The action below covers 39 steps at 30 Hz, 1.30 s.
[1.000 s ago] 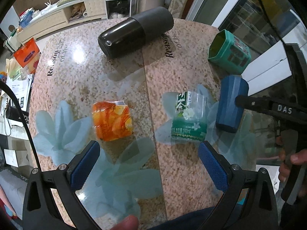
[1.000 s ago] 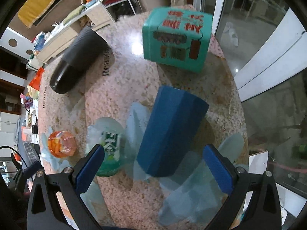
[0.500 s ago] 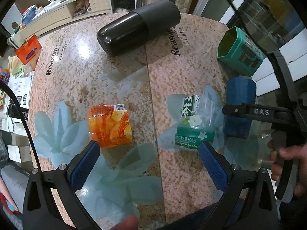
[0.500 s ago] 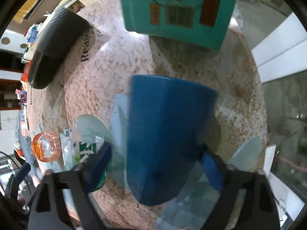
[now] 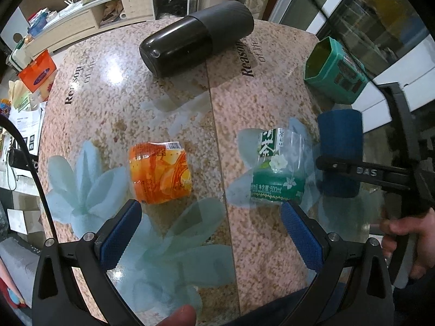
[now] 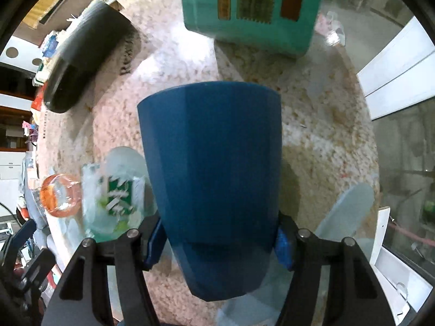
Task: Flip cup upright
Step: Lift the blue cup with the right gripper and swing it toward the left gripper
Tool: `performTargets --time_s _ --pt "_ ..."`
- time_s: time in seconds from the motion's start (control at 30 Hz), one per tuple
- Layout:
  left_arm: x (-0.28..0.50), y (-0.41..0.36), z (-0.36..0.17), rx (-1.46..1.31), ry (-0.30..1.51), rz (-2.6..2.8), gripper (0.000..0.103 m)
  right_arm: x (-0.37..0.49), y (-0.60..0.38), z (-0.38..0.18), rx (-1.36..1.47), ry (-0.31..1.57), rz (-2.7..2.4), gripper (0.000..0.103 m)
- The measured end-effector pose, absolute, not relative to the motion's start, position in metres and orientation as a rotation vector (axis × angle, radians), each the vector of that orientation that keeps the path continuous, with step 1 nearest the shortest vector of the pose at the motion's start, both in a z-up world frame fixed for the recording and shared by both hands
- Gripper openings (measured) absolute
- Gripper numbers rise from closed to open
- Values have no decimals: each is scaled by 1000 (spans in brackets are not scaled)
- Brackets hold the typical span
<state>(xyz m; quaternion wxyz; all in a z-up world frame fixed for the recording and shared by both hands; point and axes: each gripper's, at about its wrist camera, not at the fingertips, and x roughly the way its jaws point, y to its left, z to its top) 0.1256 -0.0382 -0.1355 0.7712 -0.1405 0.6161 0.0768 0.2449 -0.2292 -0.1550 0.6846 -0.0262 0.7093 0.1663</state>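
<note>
The blue faceted cup [image 6: 214, 179] lies on its side on the round granite table [image 6: 312, 125], its wide end toward the far side. My right gripper [image 6: 218, 240] is shut on the cup near its narrow base, one blue pad on each side. The cup also shows in the left wrist view [image 5: 339, 146] with the right gripper's black finger across it. My left gripper [image 5: 210, 233] is open and empty above the table's near edge, between the orange and green bottles.
A cut orange bottle [image 5: 159, 172] and a cut green tea bottle [image 5: 277, 168] lie near the front. A black flask [image 5: 195, 36] lies at the back. A teal tin [image 5: 335, 70] lies on its side at the right edge.
My right gripper moved forward onto the blue cup and closed on it. The cup now points straight away. My left gripper barely moved.
</note>
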Motion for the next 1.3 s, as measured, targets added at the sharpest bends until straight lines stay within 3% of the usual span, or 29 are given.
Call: performTargets --time_s 0.5,0.83,1.3 --pt "75 -31 -116 -232 1296 68 103 150 -233 -62 -1 1439 390 63" --pt "23 -6 -115 -202 1301 58 103 88 -183 -77 -26 1429 431 63" --pt "-16 17 -150 -193 1365 102 103 65 -131 -155 -140 1551 449 63"
